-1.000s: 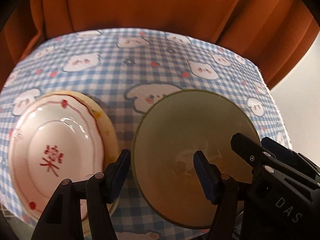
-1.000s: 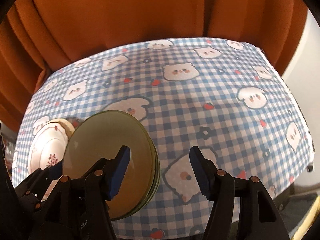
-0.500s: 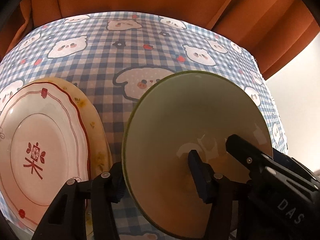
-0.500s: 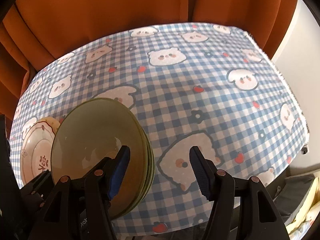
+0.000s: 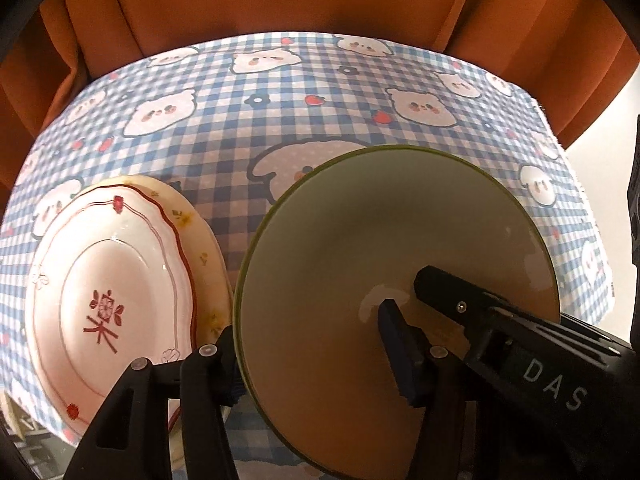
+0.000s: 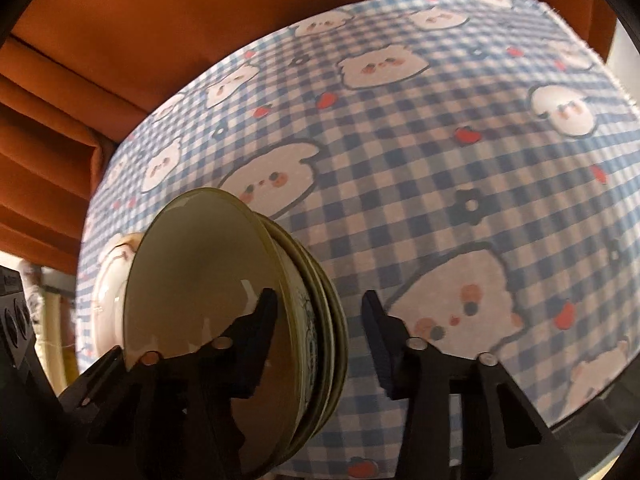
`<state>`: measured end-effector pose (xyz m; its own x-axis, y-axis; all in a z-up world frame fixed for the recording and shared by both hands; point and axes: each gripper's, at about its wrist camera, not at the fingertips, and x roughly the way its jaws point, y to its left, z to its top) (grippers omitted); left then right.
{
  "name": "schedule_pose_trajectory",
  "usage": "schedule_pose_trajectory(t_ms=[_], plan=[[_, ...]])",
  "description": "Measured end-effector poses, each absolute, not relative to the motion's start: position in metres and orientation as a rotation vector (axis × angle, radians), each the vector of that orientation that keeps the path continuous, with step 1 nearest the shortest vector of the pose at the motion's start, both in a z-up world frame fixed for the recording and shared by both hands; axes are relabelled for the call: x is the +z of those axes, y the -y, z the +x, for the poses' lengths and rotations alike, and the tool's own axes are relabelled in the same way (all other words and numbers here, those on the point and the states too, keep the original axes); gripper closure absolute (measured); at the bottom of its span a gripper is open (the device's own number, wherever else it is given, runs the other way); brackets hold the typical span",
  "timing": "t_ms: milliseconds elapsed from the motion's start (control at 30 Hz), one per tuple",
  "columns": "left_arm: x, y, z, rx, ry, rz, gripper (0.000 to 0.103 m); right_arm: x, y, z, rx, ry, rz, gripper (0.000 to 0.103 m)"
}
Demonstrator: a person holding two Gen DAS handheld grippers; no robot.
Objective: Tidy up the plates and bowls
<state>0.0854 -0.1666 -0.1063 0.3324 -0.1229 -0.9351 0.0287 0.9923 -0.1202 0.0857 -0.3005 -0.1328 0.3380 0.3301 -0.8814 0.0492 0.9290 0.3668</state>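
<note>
My left claw (image 5: pixel 308 344) straddles the near rim of the green bowl (image 5: pixel 384 240), fingers apart, one inside, one outside (whether they touch it, I cannot tell). Left of it sits the red-trimmed plate (image 5: pixel 108 280). My right claw (image 6: pixel 320 316) gapes wide, one finger over that bowl atop its stack (image 6: pixel 324 320).
</note>
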Motion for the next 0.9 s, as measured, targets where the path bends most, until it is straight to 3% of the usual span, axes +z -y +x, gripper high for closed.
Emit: schedule_pose_trajectory(t_ms=[500,900], plan=[[-0.096,0.183,0.075,0.006,-1.234,-0.092,0.049,-0.131,0.315,0.085,0.296,-1.234,0.346,0.068],[-0.049,0.175,0.061,0.025,-1.149,-0.121,0.05,-0.081,0.311,0.071,0.326,-1.137,0.308,0.068]])
